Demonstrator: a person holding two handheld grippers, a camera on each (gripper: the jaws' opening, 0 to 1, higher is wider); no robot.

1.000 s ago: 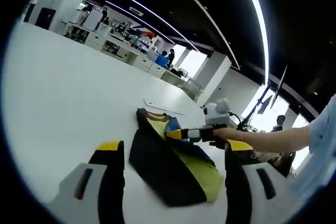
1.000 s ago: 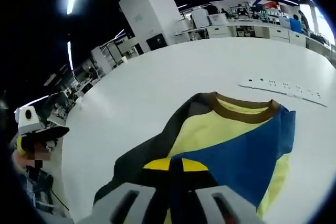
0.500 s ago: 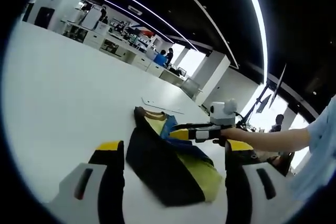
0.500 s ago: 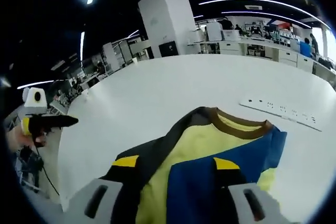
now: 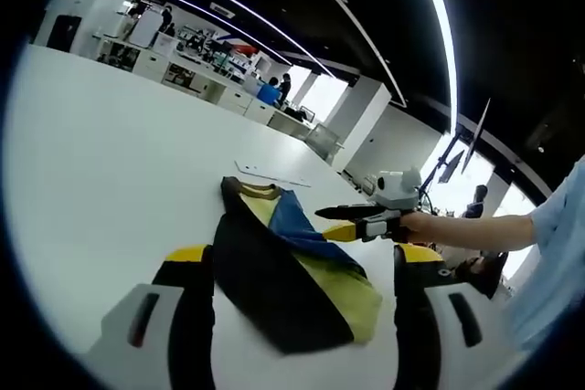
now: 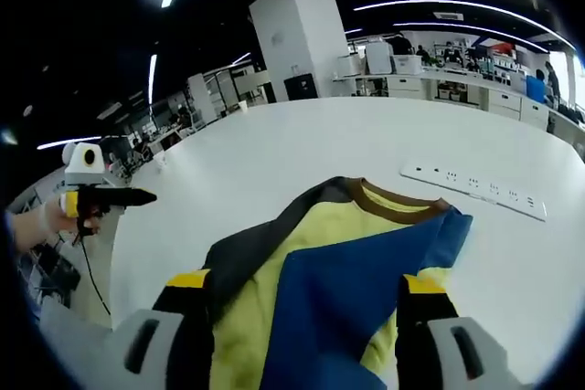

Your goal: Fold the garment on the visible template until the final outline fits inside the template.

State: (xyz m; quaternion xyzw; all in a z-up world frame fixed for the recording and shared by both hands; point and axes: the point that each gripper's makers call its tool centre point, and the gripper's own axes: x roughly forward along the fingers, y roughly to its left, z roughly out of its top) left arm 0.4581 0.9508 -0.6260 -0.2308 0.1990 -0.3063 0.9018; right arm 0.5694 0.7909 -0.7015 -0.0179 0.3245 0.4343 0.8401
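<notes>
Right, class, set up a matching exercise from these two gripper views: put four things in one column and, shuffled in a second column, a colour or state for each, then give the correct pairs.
Column one:
1. collar of the garment
2. power strip
3. right gripper
4. folded-over panel of the garment

Column two:
A. blue
B. jaws apart, holding nothing
C. brown
D. white, lying on the table beyond the garment

Pairs: 1-C, 2-D, 3-B, 4-A
</notes>
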